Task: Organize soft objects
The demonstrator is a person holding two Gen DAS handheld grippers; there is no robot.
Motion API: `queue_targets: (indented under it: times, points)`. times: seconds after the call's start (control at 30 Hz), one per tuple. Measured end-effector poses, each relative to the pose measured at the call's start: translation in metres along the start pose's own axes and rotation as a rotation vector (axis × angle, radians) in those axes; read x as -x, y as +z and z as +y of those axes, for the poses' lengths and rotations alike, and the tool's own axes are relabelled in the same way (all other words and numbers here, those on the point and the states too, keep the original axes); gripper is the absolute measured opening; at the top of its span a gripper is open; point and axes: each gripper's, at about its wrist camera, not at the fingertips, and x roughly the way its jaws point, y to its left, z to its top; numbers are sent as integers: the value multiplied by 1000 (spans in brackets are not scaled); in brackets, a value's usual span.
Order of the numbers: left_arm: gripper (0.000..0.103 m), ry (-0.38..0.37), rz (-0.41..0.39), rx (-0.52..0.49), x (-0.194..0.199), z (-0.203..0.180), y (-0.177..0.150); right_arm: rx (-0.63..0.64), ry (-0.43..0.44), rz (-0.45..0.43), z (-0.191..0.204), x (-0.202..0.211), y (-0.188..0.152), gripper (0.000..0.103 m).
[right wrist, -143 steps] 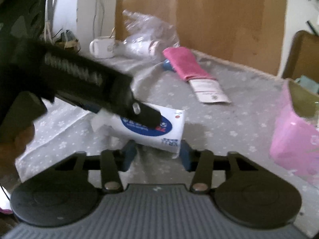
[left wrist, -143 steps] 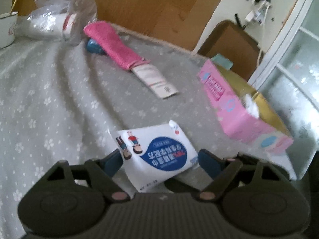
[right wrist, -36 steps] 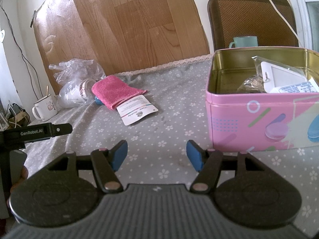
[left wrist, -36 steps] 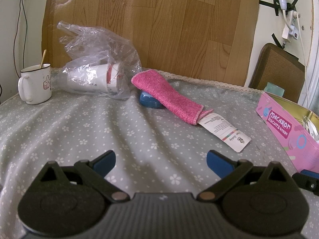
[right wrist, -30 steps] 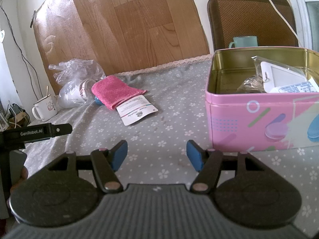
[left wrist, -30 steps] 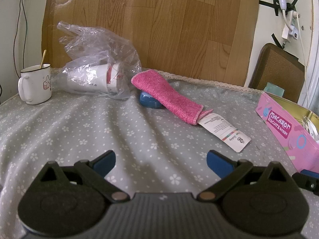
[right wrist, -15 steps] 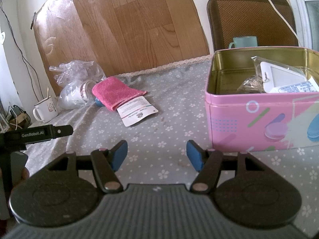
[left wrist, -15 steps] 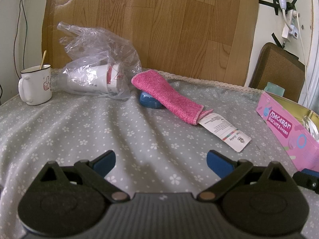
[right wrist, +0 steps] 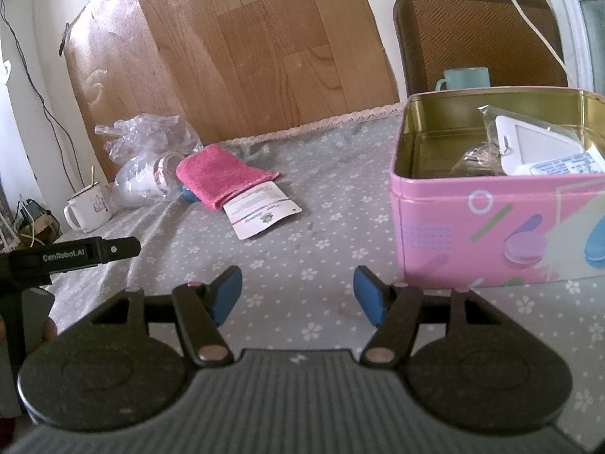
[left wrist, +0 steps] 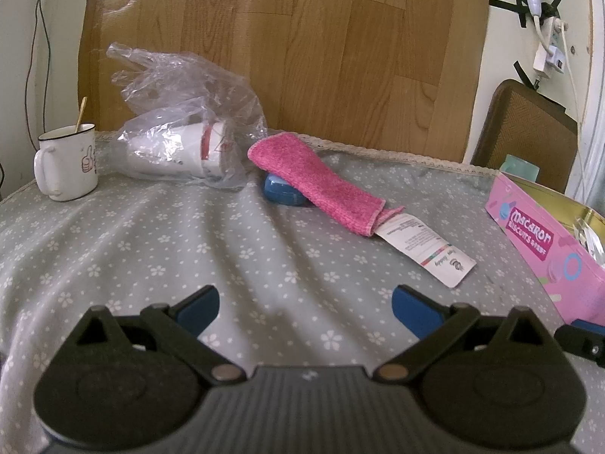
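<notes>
A pink towel (left wrist: 317,181) lies on the grey flowered tablecloth, draped over a blue object (left wrist: 281,193), with a white card (left wrist: 425,253) at its end; it also shows in the right wrist view (right wrist: 223,176). The pink macaron tin (right wrist: 491,234) stands open at the right and holds a white tissue pack (right wrist: 544,151) and a clear bag; its side shows in the left wrist view (left wrist: 540,242). My left gripper (left wrist: 304,308) is open and empty above the cloth. My right gripper (right wrist: 297,295) is open and empty, just left of the tin.
A white mug (left wrist: 68,162) with a stick stands at the far left, next to a plastic bag holding paper cups (left wrist: 181,143). A wooden board (left wrist: 302,45) leans behind the table. A brown chair (right wrist: 476,34) and a teal cup (right wrist: 465,77) stand behind the tin.
Earlier both grippers were around the blue-and-white tissue pack on the cloth; now it lies in the tin and both grippers are empty. Over the last second almost nothing moved.
</notes>
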Motion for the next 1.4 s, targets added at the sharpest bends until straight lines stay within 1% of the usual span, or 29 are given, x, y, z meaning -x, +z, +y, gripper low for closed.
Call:
queue_targets:
  times: [0.13, 0.23, 0.33, 0.4, 0.47, 0.53, 0.57, 0.63, 0.73, 0.77, 0.8, 0.83, 0.87, 0.9, 0.97, 1.03, 1.1, 1.2, 1.3, 1.4]
  points:
    - [101, -4, -4, 2, 1, 2, 0, 43, 4, 17, 6, -4, 0, 68]
    - [101, 4, -29, 23, 5, 6, 1, 85, 25, 37, 15, -14, 5, 67]
    - [101, 34, -50, 87, 8, 17, 2, 148, 45, 26, 30, -32, 22, 67]
    - [101, 81, -56, 130, 7, 26, 4, 210, 73, -1, 46, -47, 36, 67]
    - [101, 144, -74, 166, 8, 33, 5, 270, 101, -6, 62, -70, 49, 68]
    - [101, 204, -91, 194, 10, 40, 6, 334, 122, 18, 80, -100, 61, 68]
    - [101, 216, -94, 211, 11, 44, 6, 364, 123, 37, 88, -118, 65, 68]
    - [101, 209, -89, 238, 9, 50, 7, 429, 115, 90, 103, -151, 71, 68]
    - [101, 199, -88, 247, 7, 53, 8, 503, 61, 150, 124, -199, 73, 68]
    - [101, 196, -91, 245, 7, 53, 8, 528, 36, 159, 129, -213, 73, 66]
    - [101, 194, -93, 243, 7, 51, 8, 557, 2, 163, 133, -223, 72, 53]
    - [101, 192, -94, 243, 7, 50, 7, 585, -44, 170, 136, -234, 72, 35]
    - [101, 190, -94, 245, 7, 50, 7, 598, -63, 186, 134, -239, 74, 10]
    - [101, 188, -93, 249, 7, 51, 7, 591, -71, 181, 131, -239, 76, 9]
    - [101, 184, -91, 255, 6, 51, 7, 586, -71, 107, 129, -221, 83, 9]
    - [101, 183, -91, 256, 6, 50, 7, 572, -62, 27, 127, -193, 92, 8]
    - [101, 184, -91, 256, 6, 51, 7, 541, -39, -53, 121, -160, 106, 9]
    - [101, 186, -89, 256, 7, 50, 7, 526, -1, -177, 111, -97, 118, 9]
    - [101, 186, -86, 260, 7, 51, 7, 509, 34, -278, 95, -33, 120, 9]
    - [102, 186, -85, 255, 7, 50, 6, 510, 33, -344, 77, 17, 111, 9]
